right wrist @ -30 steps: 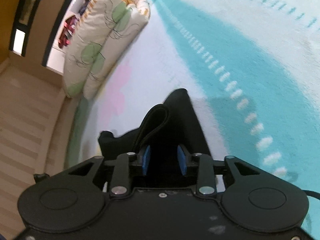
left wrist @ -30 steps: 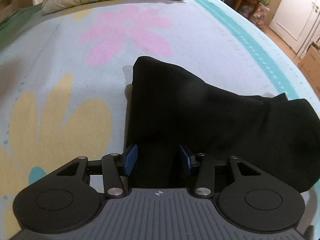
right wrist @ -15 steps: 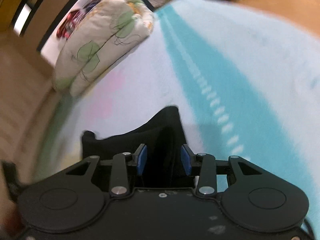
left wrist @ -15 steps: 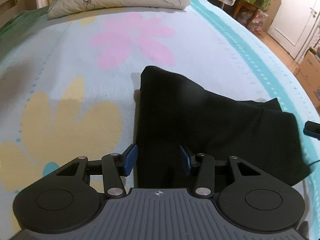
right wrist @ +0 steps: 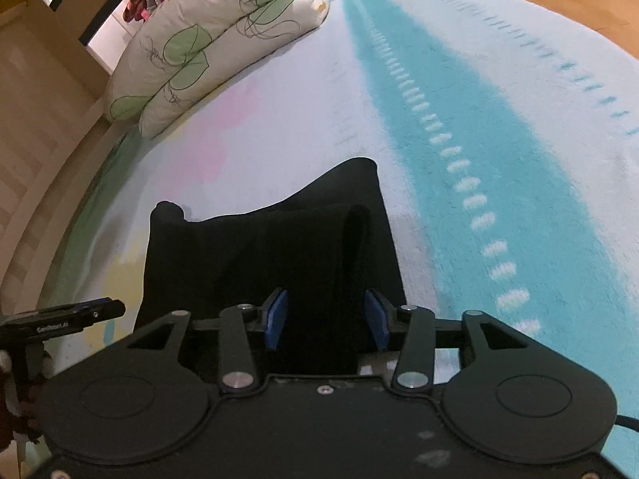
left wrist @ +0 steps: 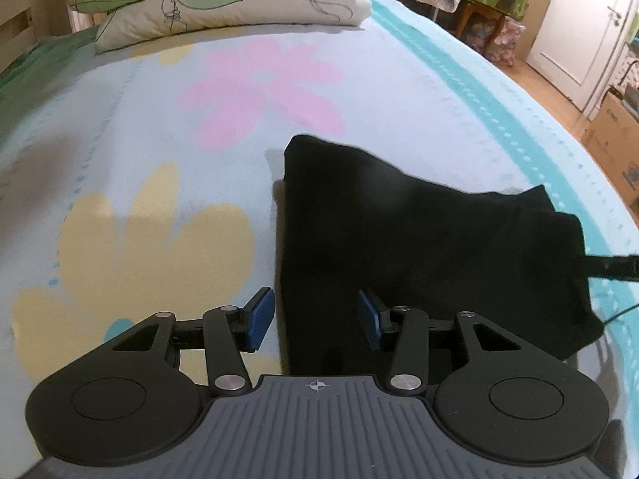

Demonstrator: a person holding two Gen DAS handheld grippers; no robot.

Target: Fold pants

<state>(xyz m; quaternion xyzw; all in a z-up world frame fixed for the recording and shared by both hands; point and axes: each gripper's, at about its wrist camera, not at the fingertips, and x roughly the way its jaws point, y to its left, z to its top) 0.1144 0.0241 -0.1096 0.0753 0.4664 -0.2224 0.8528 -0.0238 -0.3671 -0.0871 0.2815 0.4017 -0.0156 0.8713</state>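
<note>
Apparently the fold is laid and both claws are letting go: the black pants (left wrist: 419,239) lie as a compact, soft, matte bundle on the bed (left wrist: 120,139), lower centre of both views. Left claw (left wrist: 315,321) hangs released, pads apart over the bundle's left edge, gripping nothing. Right claw (right wrist: 325,319) is opening, cloth beneath but not pinched. Next move (if any) calls for smoothing the uneven, wavy far edge. Fleecy floral blanket; puffy leaf-print pillows (left wrist: 223,0) upper left.
</note>
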